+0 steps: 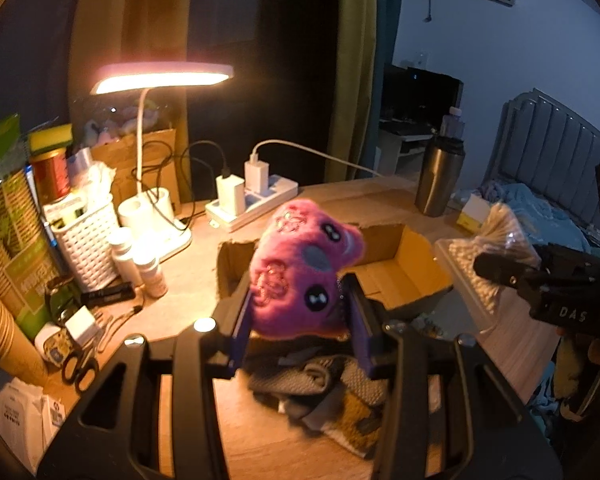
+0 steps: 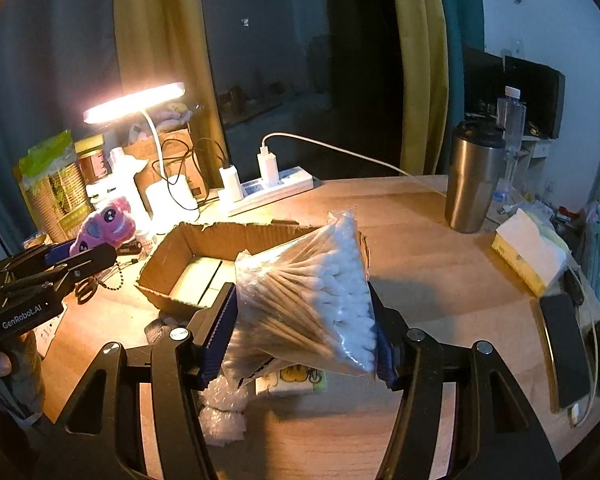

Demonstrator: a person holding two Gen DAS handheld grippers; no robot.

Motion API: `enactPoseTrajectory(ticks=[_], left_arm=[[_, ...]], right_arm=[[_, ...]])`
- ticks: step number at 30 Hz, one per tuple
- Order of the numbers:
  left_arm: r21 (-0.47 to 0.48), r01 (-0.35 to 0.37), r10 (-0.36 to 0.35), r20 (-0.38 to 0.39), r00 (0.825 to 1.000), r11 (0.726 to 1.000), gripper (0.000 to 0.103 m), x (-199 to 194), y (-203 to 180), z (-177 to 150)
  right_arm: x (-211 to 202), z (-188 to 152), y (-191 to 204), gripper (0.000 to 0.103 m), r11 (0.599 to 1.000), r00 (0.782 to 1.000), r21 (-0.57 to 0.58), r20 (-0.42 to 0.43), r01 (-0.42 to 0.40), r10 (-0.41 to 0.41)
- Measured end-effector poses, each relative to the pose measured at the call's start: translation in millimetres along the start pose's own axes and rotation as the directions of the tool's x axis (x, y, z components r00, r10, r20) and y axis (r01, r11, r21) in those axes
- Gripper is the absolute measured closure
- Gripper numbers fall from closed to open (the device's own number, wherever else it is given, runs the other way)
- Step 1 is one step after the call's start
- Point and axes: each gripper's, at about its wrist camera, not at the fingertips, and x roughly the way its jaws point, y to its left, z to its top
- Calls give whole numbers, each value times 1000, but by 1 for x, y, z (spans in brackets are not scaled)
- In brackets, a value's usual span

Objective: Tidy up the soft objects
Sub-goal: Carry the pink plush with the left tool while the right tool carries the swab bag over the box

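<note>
You are in the carrying step: both things are lifted off the counter [image 2: 420, 232] and hang near the open cardboard box [image 2: 188, 240]. Your left claw [image 1: 300, 308] is pinching the pink plush toy [image 1: 300, 264] between its blue pads, above a heap of grey cloth [image 1: 320, 384]. Your right claw [image 2: 304, 320] is pinching the bag of cotton swabs [image 2: 312, 292] at its sides, and the bag hangs over the near edge of the box. The box looks almost empty. I think the next move is to bring each thing over the opening, lower it inside, and only then spread the claw, one hand first so the claws do not meet.
</note>
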Motion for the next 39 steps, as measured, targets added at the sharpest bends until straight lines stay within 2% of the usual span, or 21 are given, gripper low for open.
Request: enactPoseTrajectory(ticks=[10,23,39], left_arm=[[14,27,-27,-19,999,1000,59,28,-13,17],[25,63,-60,-97,993,998,59,78,-26,24],[3,69,-66,-235,970,998,56,129,-25,8]], right_arm=[[21,21,-9,40,1000,1000,-7,-1,-20,20],[69,32,-21,40,998,996,7,-58,-64,64],[110,23,-26,39,995,983,46,-154,-93,99]])
